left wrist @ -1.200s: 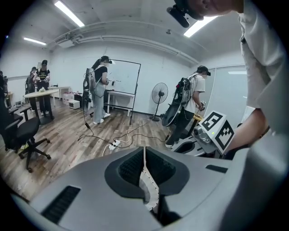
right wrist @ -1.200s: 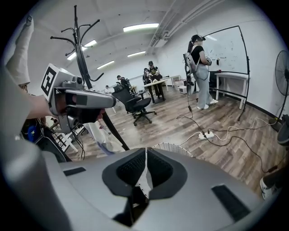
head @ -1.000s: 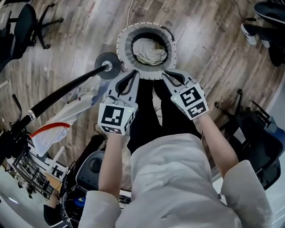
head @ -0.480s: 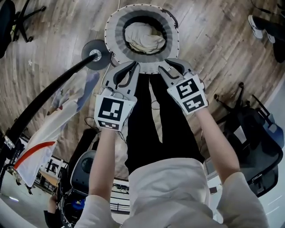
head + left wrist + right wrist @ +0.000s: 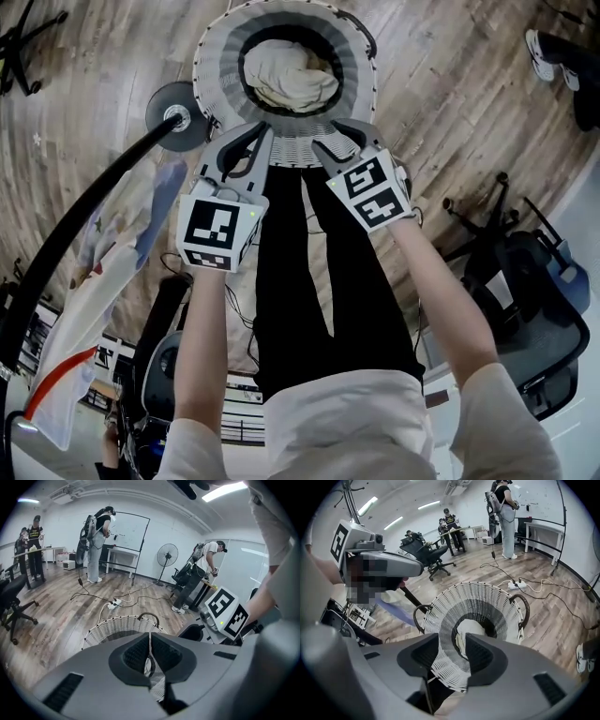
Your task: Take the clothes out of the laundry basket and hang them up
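Nearest the person, the left gripper (image 5: 251,141) and the right gripper (image 5: 343,141) hang side by side just above the near rim of the laundry basket (image 5: 208,66), both pointing down toward its mouth. The step in hand looks like the reach for a garment. To do it well, both should clear the wicker rim and go down over the middle of the basket. The fingers should then part wide enough to take a thick fold rather than a thin edge (a shallow pinch would likely slip). The left gripper's fingers (image 5: 136,651) are pressed together with nothing between them, so they would need to open first. The right gripper's fingers (image 5: 480,656) have just been opening and stand about half apart, empty, with the basket showing through the gap. Inside the basket lies a crumpled cream bundle of clothes (image 5: 286,75), untouched. Just left of the basket stands the round foot (image 5: 172,108) of a black rail (image 5: 84,202) with a pale garment (image 5: 94,281) on it.
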`<move>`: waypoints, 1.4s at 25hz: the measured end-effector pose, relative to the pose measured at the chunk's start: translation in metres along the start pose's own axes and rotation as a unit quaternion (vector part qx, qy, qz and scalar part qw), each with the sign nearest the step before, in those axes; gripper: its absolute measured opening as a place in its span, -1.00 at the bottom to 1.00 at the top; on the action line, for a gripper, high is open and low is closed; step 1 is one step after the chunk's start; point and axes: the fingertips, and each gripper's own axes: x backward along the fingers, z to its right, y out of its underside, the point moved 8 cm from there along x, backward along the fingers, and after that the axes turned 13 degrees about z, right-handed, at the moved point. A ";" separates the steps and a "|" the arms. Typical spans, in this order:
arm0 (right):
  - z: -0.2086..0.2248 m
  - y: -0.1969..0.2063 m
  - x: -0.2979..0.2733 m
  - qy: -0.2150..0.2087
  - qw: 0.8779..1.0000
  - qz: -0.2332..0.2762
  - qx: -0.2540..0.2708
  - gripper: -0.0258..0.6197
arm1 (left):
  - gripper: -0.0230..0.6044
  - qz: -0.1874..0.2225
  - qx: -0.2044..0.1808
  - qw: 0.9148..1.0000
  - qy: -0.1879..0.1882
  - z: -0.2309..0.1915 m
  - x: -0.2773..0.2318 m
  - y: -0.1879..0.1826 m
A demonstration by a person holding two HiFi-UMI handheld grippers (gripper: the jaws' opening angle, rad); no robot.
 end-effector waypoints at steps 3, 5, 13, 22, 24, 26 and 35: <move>0.009 0.012 -0.015 0.000 1.000 -0.015 -0.002 -0.33 | -0.83 -0.014 -0.014 1.000 0.005 -0.004 -0.010 0.010; 0.015 0.019 -0.028 0.002 1.000 -0.025 -0.001 -0.30 | -0.83 -0.018 -0.011 1.000 0.005 -0.010 -0.015 0.018; 0.034 0.044 -0.090 0.023 0.998 -0.055 -0.015 -0.25 | -0.83 -0.042 -0.004 0.999 0.011 -0.035 -0.034 0.047; 0.050 0.075 -0.147 0.042 0.993 -0.108 -0.008 -0.04 | -0.84 -0.059 -0.011 0.998 0.034 -0.057 -0.068 0.059; 0.056 0.082 -0.158 0.049 0.992 -0.117 -0.012 0.00 | -0.83 -0.063 -0.013 0.997 0.041 -0.061 -0.074 0.062; 0.065 0.089 -0.169 0.059 0.990 -0.124 -0.017 0.02 | -0.83 -0.065 -0.015 0.997 0.046 -0.065 -0.079 0.064; 0.108 0.122 -0.213 0.104 0.982 -0.155 -0.034 0.07 | -0.83 -0.062 -0.014 0.996 0.064 -0.081 -0.103 0.077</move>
